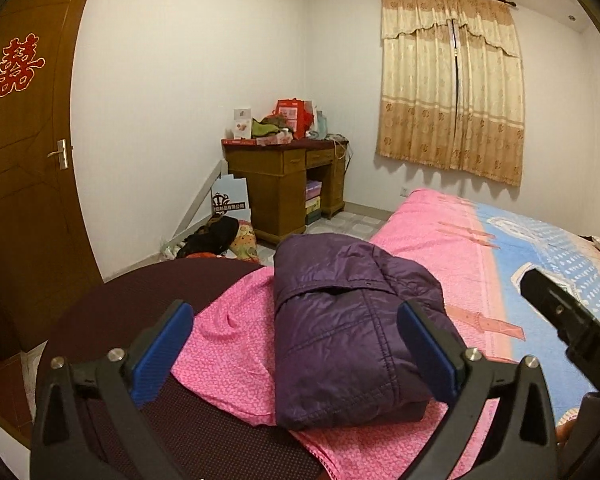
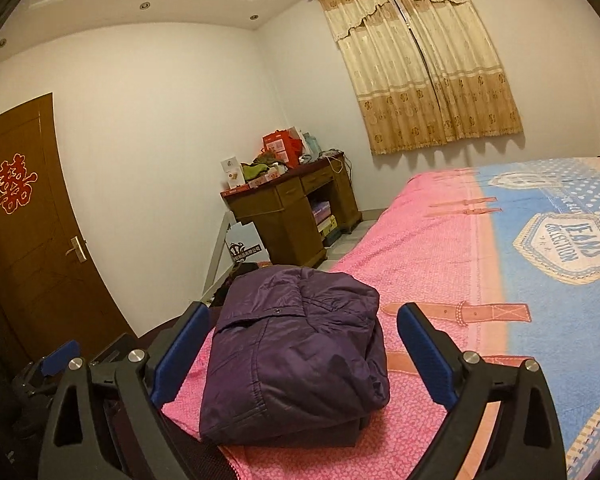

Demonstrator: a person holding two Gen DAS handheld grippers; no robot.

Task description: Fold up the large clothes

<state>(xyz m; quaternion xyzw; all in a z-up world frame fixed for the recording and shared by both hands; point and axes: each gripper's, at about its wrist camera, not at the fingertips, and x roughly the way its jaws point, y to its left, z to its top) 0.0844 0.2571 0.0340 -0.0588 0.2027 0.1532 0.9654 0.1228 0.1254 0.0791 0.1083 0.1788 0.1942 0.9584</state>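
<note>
A dark purple padded jacket [image 1: 340, 332] lies folded into a thick bundle on the pink end of the bed cover [image 1: 432, 240]. My left gripper [image 1: 296, 344] is open, raised above and short of the bundle, its blue pads [image 1: 162, 356] wide apart with nothing between them. In the right wrist view the same jacket [image 2: 296, 356] rests on the pink cover [image 2: 420, 248]. My right gripper [image 2: 304, 348] is open too and holds nothing. The right gripper's black body [image 1: 572, 320] shows at the right edge of the left wrist view. The left gripper's blue pad [image 2: 58, 356] peeks in at the lower left.
The bed's dark maroon edge [image 1: 148, 288] lies under the left gripper. A brown door [image 1: 28, 152] stands at left. A wooden desk [image 1: 288, 184] piled with boxes and bags fills the far corner, with clutter on the floor [image 1: 220, 236] beside it. A curtained window [image 1: 452, 80] is behind the bed.
</note>
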